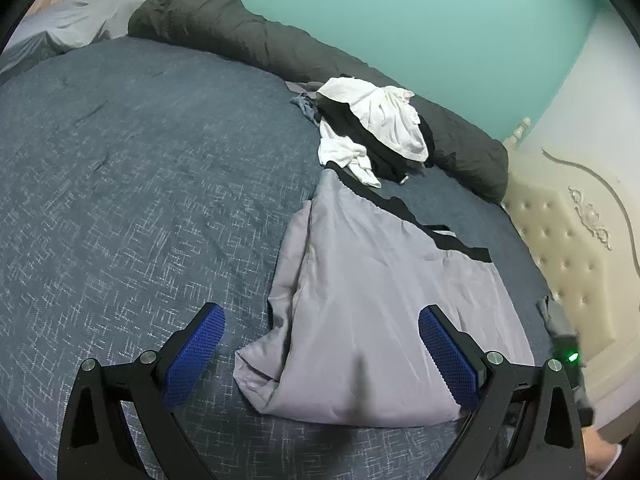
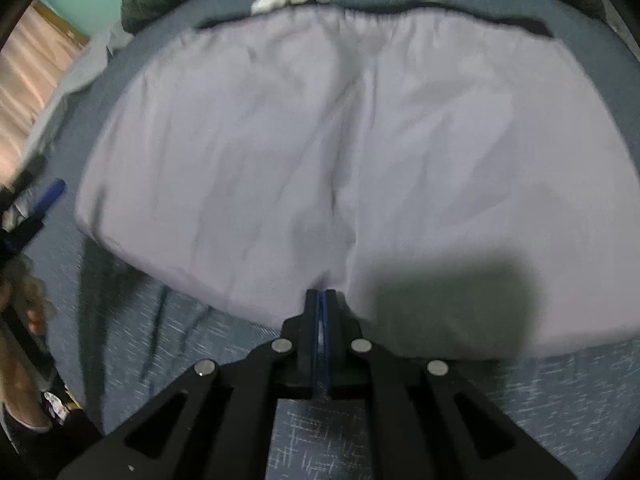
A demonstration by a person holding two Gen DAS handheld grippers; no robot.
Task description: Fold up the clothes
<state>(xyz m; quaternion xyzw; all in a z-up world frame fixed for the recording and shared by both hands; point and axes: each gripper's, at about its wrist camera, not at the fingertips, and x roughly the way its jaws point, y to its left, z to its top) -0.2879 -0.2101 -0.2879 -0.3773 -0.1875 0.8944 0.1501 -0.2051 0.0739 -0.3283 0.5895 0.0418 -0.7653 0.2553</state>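
Shorts (image 1: 380,280) in pale grey with a black waistband (image 1: 404,208) lie spread on the blue-grey bedspread (image 1: 120,180), the waistband at the far end and the leg hems toward the cameras. In the left wrist view the left gripper (image 1: 322,360) hovers over the near edge of the garment with its jaws wide apart; its blue pads (image 1: 196,356) touch nothing, one hanging over bare bedspread just beside the crumpled left leg of the shorts, the other over the grey cloth of the right leg. In the right wrist view the right gripper (image 2: 322,300) points steeply down at the near hem, where the seam between the two legs meets the edge, and its jaws are pressed together; a thin sliver of pale cloth seems to sit between the blue pads, though blur makes it hard to be sure how much of the hem is caught. A dark shadow falls on the cloth just to the right of those fingers. Beyond the waistband sits a pile of white and black clothes (image 1: 372,132), and behind that a rolled dark grey duvet (image 1: 248,36) runs along the green wall (image 1: 440,20). A cream tufted headboard (image 1: 568,264) stands at the right side of the bed.
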